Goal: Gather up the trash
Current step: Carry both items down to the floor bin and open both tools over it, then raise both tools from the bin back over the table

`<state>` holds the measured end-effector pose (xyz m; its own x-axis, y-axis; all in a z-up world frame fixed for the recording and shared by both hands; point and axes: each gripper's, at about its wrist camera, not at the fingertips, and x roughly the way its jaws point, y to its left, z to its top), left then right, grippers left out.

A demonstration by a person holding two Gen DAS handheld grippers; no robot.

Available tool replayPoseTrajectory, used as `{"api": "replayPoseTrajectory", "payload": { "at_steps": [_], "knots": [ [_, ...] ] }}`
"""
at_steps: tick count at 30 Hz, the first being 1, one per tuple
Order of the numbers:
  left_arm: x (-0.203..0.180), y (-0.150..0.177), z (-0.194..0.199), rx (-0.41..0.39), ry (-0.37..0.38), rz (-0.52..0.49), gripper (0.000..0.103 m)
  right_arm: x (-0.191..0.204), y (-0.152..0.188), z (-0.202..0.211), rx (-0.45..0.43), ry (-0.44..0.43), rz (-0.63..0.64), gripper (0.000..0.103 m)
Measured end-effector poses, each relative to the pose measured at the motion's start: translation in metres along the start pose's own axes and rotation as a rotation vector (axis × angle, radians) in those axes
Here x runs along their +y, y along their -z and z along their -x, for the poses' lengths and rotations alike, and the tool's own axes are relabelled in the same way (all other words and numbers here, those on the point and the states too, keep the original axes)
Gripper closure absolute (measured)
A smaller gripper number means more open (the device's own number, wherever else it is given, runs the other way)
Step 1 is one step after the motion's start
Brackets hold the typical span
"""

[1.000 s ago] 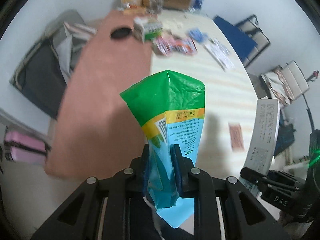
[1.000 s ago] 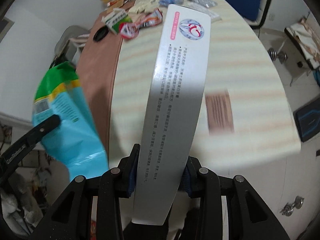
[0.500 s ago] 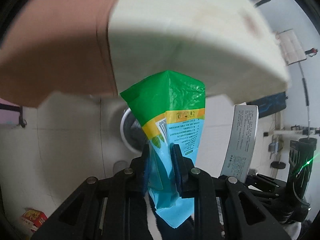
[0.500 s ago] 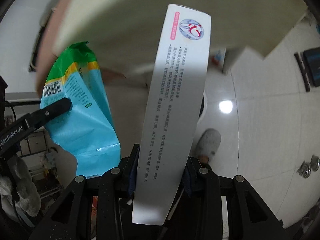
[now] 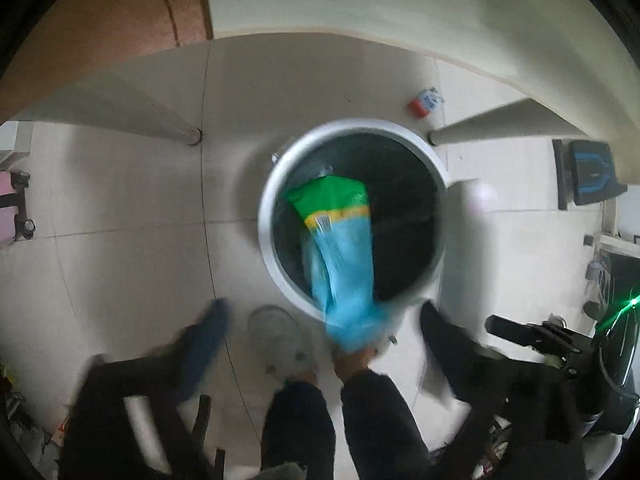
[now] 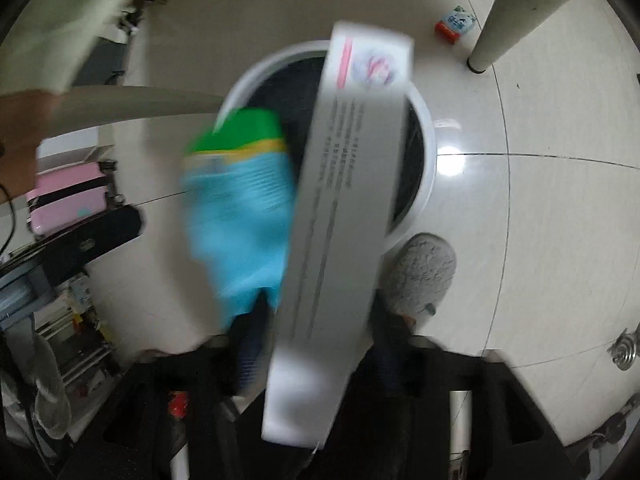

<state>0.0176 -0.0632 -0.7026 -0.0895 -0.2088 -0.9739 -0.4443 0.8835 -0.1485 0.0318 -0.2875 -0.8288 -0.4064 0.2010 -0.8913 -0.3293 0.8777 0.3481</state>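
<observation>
Over the white-rimmed bin (image 5: 264,216), the left hand-held gripper (image 5: 316,332) has just sprung wide, green-and-blue bag (image 5: 340,248) dropping in. Only the right view shows the right hand-held gripper (image 6: 316,344) just spread, white box (image 6: 344,208) loose between.

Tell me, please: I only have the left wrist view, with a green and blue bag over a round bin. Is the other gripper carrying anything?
Observer: Yes. The right wrist view shows a long white box between the right gripper's fingers. Its jaws have just been opening, and the box looks loose.
Visitor: Where is it pointing?
Observer: Its far end hangs over the bin's dark opening, beside the bag.
Visitor: Any markings?
Observer: A pink stripe and a round emblem near that end; the text is blurred.
</observation>
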Motion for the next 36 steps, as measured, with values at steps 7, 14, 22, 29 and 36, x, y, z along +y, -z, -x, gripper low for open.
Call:
{"api": "replayPoseTrajectory", "payload": {
  "at_steps": [7,14,22,29,36],
  "knots": [
    [0.022,0.021,-0.003,-0.073,-0.108,0.021,0.0,-0.001,-0.022,0.004,-0.052,0.136,-0.018,0.0],
    [0.03,0.047,0.014,-0.109,-0.216,0.003,0.0,0.042,-0.021,0.022,-0.152,0.312,-0.021,0.0],
    [0.024,0.069,0.049,-0.125,-0.232,0.032,0.0,0.066,-0.001,0.062,-0.211,0.346,-0.023,0.0],
    [0.015,0.096,0.115,-0.155,-0.226,0.029,0.0,0.096,0.031,0.13,-0.27,0.349,-0.007,0.0],
    [0.003,0.13,0.185,-0.179,-0.204,0.025,0.0,0.131,0.075,0.218,-0.321,0.351,0.026,0.0]
  ]
}}
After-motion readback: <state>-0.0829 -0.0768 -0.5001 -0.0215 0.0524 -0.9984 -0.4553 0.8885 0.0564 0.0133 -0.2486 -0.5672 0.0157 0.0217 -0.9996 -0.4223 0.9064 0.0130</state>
